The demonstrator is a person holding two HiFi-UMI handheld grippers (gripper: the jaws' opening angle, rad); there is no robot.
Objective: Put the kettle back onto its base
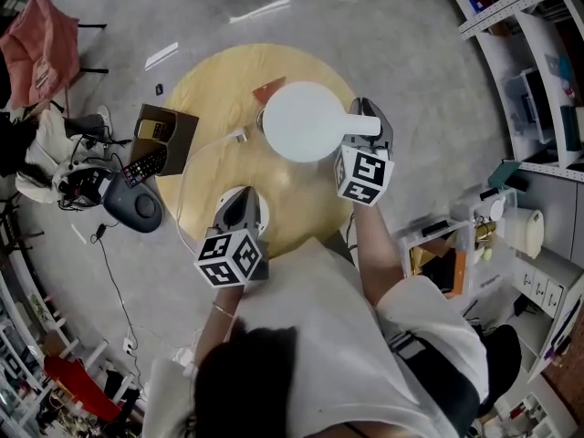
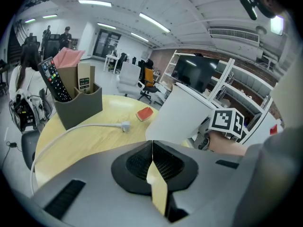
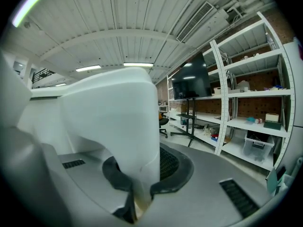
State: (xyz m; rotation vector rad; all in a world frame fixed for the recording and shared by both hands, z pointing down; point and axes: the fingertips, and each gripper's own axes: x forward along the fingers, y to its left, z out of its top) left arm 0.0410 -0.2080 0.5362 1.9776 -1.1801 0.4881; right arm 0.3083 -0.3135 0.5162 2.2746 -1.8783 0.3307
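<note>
The white kettle [image 1: 306, 121] stands at the far right part of the round wooden table [image 1: 210, 89], seen from above with its handle pointing right. My right gripper [image 1: 360, 121] is shut on that handle, and in the right gripper view the white handle [image 3: 113, 122] fills the space between the pads [image 3: 163, 164]. The left gripper view shows the kettle [image 2: 182, 115] tilted ahead on the right. My left gripper [image 1: 239, 203] is at the near table edge with its jaws together [image 2: 152, 174]. A white round rim, apparently the base [image 1: 262, 210], shows around it. The base's white cable [image 1: 182, 181] ends in a loose plug [image 2: 124, 126].
A grey holder [image 1: 164, 140] with a remote control and a box stands at the table's left edge [image 2: 78, 103]. A small red item [image 1: 269, 88] lies beyond the kettle. A dark round seat [image 1: 137, 203] is on the floor at left, and shelving [image 1: 538, 108] stands at right.
</note>
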